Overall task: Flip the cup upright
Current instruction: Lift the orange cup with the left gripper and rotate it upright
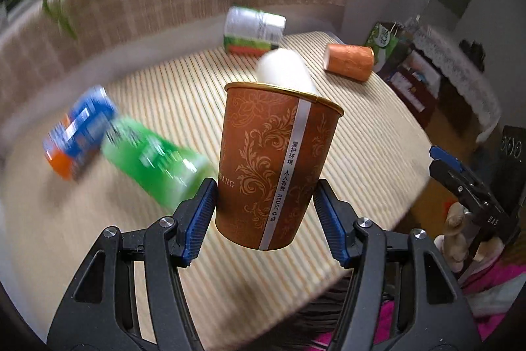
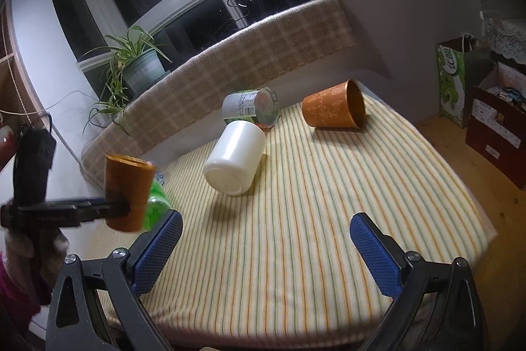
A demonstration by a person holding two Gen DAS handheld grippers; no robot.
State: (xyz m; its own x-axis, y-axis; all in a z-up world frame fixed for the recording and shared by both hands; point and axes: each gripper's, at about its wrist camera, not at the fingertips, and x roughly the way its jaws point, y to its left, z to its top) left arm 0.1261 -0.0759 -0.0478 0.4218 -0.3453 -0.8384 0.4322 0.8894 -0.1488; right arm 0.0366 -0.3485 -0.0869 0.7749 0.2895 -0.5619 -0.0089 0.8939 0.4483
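Note:
My left gripper (image 1: 264,203) is shut on a brown patterned paper cup (image 1: 276,163), held upright with its mouth up, above the striped table (image 1: 361,153). The same cup (image 2: 126,189) shows at the left of the right wrist view, gripped near its base by the left gripper (image 2: 125,208). My right gripper (image 2: 266,239) is open and empty over the table's near edge (image 2: 296,301). A second brown cup (image 2: 333,111) lies on its side at the far right; it also shows in the left wrist view (image 1: 348,61). A white cup (image 2: 235,162) lies on its side mid-table.
A green bottle (image 1: 154,160) and a blue-orange can (image 1: 79,137) lie on the table's left. A silver-green can (image 2: 251,107) lies at the back. A checked cushion (image 2: 230,61) borders the far edge. A green bag (image 2: 452,84) and boxes stand on the right.

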